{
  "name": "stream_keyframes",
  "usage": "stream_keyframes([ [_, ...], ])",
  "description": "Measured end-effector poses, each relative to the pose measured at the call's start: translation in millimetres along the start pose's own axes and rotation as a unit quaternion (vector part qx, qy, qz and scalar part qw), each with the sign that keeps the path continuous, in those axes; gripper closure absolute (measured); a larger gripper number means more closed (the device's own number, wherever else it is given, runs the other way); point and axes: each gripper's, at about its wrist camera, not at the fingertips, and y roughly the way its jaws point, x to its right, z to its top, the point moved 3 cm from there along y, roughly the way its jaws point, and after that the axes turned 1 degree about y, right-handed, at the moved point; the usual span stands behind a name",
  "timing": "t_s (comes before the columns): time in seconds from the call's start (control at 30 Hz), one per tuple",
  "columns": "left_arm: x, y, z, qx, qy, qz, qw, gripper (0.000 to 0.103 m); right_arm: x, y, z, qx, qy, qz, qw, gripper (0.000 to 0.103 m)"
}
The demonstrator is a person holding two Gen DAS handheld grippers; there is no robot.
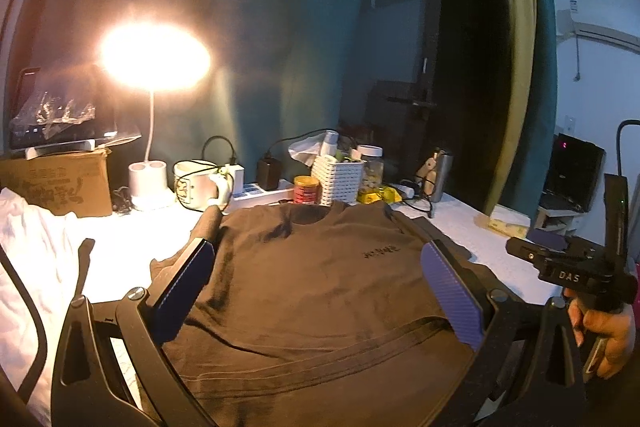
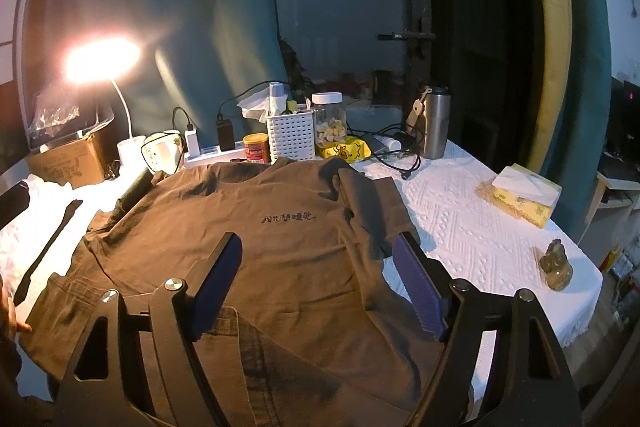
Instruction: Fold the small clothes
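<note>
A brown t-shirt (image 1: 312,287) with small black lettering on the chest lies flat on the white table cover, collar towards the back. It also shows in the right wrist view (image 2: 256,251), with its right sleeve (image 2: 368,211) folded inward over the body. My left gripper (image 1: 320,267) is open and empty above the shirt's lower middle. My right gripper (image 2: 318,267) is open and empty above the shirt's right side; it also shows at the right edge of the left wrist view (image 1: 576,267), held in a hand.
Along the back stand a lit desk lamp (image 1: 154,55), a cardboard box (image 1: 60,187), a mug (image 1: 196,183), a power strip (image 1: 260,193), a red can (image 2: 256,147), a white basket (image 2: 292,135), a jar (image 2: 330,123) and a steel tumbler (image 2: 436,123). A tissue pack (image 2: 524,201) and a small figurine (image 2: 556,265) lie at the right.
</note>
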Motion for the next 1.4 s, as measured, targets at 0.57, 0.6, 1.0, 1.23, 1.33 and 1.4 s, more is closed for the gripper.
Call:
stream_keyframes([
  [0.57, -6, 3, 0, -0.013, -0.007, 0.025, 0.9996, 0.001, 0, 0, 0, 0.001, -0.005, 0.001, 1.0, 0.022],
  [0.6, -6, 4, 0, -0.015, -0.007, 0.027, 0.9995, 0.001, 0, -1, 0, 0.003, -0.005, 0.003, 1.0, 0.024],
  [1.0, -1, 12, 5, -0.02, -0.004, 0.021, 0.9996, 0.001, 2, 5, 3, -0.002, -0.004, -0.006, 1.0, 0.032],
  [1.23, 0, 22, 4, -0.032, 0.009, 0.036, 0.9988, 0.001, 6, 11, 4, -0.007, -0.003, -0.012, 1.0, 0.032],
  [1.33, -1, 29, 4, -0.04, 0.014, 0.032, 0.9986, 0.001, 9, 16, 8, -0.012, 0.001, -0.015, 1.0, 0.032],
  [1.4, -3, 36, 4, -0.046, 0.011, 0.02, 0.9987, 0.001, 11, 19, 10, -0.013, 0.002, -0.016, 1.0, 0.032],
])
